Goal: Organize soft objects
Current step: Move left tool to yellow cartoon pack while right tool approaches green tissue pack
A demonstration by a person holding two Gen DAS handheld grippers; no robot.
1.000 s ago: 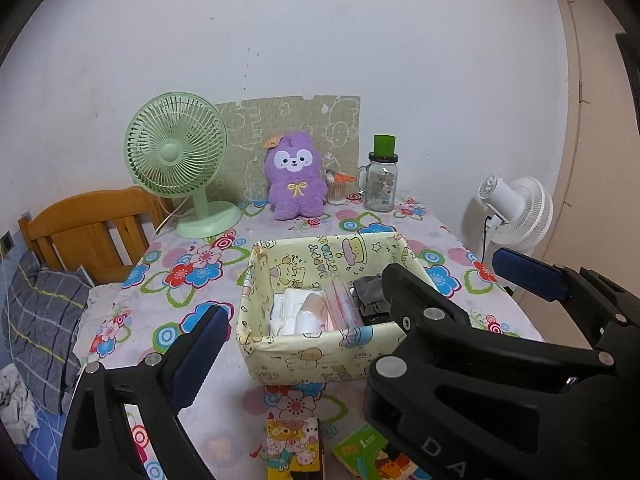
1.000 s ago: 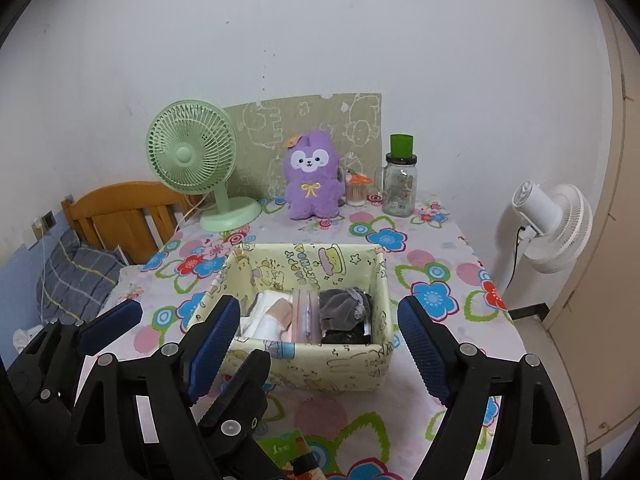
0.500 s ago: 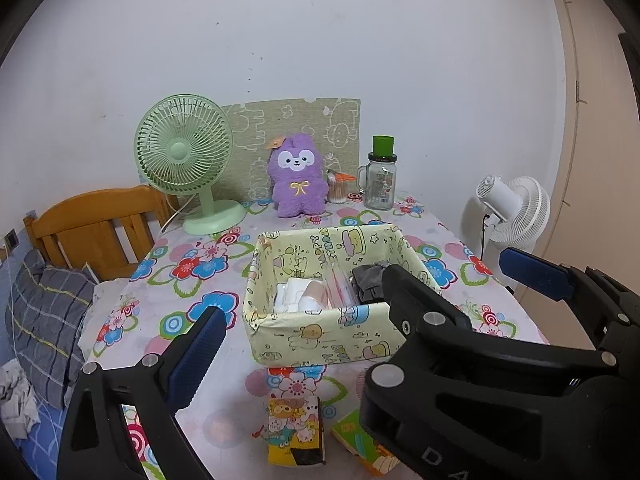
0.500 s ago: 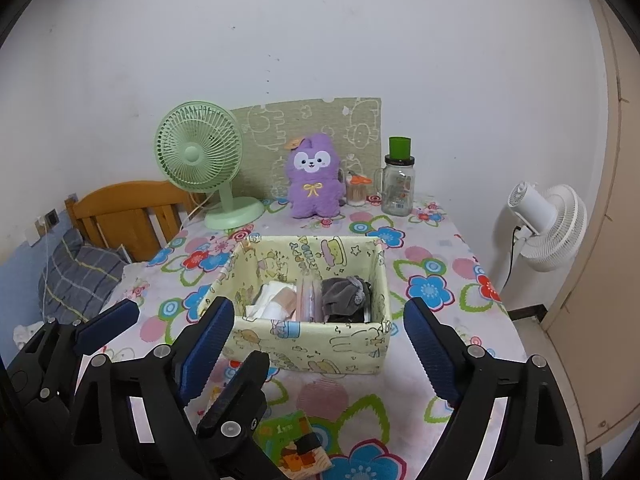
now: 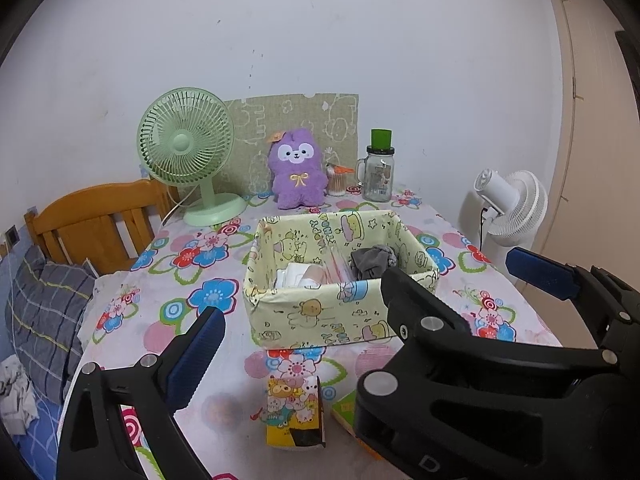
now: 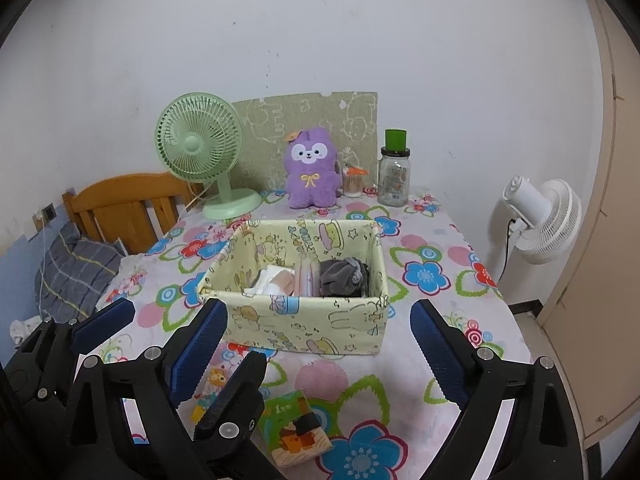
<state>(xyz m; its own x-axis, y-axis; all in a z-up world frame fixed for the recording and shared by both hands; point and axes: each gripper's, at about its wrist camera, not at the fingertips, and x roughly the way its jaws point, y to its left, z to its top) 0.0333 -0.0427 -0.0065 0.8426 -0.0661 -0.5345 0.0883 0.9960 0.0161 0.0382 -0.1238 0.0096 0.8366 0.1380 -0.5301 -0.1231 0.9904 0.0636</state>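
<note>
A yellow cartoon-print fabric box sits mid-table. It holds white folded cloth, a clear pink-trimmed bag and grey cloth. A purple plush toy stands at the table's back. My left gripper is open and empty, back from the box. My right gripper is open and empty, in front of the box. The left gripper's fingers show at the lower left of the right wrist view.
The table has a flowered cloth. A green desk fan, a cotton-swab jar and a glass mug jar with green lid stand at the back. Two small cartoon boxes lie near the front edge. A white fan and wooden headboard flank the table.
Both grippers have drawn back from the box toward the table's front edge. The box looks smaller and the small cartoon boxes have come into view. Both stay open.
</note>
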